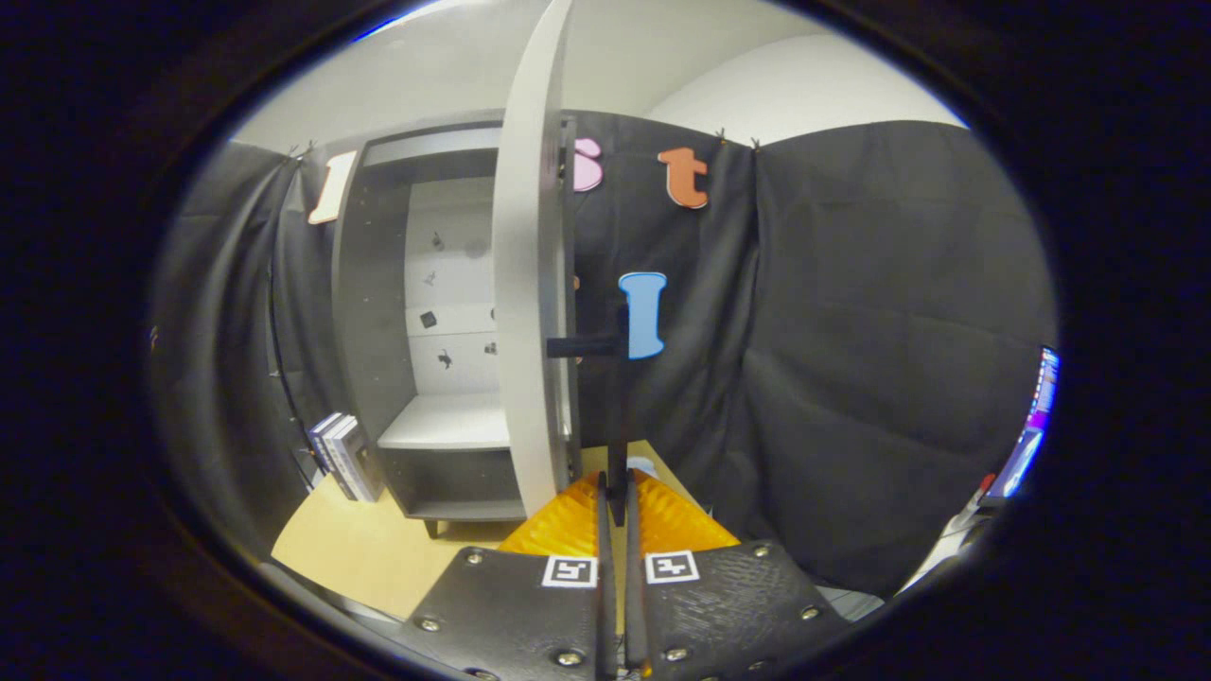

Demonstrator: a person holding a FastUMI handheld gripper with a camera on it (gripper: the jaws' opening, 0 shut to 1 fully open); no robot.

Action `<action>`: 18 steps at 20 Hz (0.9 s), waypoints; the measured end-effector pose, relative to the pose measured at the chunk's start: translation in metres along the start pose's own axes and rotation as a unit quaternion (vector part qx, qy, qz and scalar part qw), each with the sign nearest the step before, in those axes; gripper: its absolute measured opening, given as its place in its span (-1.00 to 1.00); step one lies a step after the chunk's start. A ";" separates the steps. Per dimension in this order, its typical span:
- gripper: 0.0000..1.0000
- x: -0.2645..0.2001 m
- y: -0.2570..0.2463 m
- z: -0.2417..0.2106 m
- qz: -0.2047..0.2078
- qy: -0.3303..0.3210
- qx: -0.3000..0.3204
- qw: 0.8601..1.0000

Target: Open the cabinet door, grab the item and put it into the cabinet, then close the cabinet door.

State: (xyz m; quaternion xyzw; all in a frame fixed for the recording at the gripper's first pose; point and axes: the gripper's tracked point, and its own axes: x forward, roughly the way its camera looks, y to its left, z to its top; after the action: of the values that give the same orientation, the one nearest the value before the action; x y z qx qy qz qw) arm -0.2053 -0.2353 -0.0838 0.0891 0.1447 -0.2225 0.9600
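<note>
Gripper view: tongs point(617, 492) around door handle point(620, 407)

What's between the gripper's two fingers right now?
In the gripper view, the cabinet door's black handle runs down between the gripper's nearly closed fingers.

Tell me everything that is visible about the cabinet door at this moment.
The cabinet door is a tall, thin panel, pale grey and smooth, like painted board. It stands swung open and is seen almost edge-on, so its face looks narrow and bowed by the lens. A black bar handle juts from it on a short stub and runs down to the tool, whose two fingers are closed on the bar's lower end. To one side of the door lies the open cabinet with its white shelf.
</note>
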 end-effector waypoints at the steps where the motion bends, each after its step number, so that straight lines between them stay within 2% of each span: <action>1: -0.91 -0.003 -0.005 0.001 -0.010 -0.003 0.002 1.000; 3: -0.92 -0.011 -0.018 0.000 -0.031 -0.008 0.001 0.999; 7: -0.91 -0.022 -0.015 0.007 -0.024 -0.025 0.021 0.999; 10: -0.91 -0.029 -0.003 0.002 -0.003 -0.023 0.019 1.000; 14: -0.91 -0.030 0.050 -0.018 0.035 -0.011 0.003 0.999; 18: -0.91 -0.013 0.094 -0.049 0.076 0.018 0.012 0.997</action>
State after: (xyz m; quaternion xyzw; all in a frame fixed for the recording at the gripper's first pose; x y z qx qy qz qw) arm -0.1852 -0.1353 -0.1154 0.1156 0.1518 -0.1494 0.9702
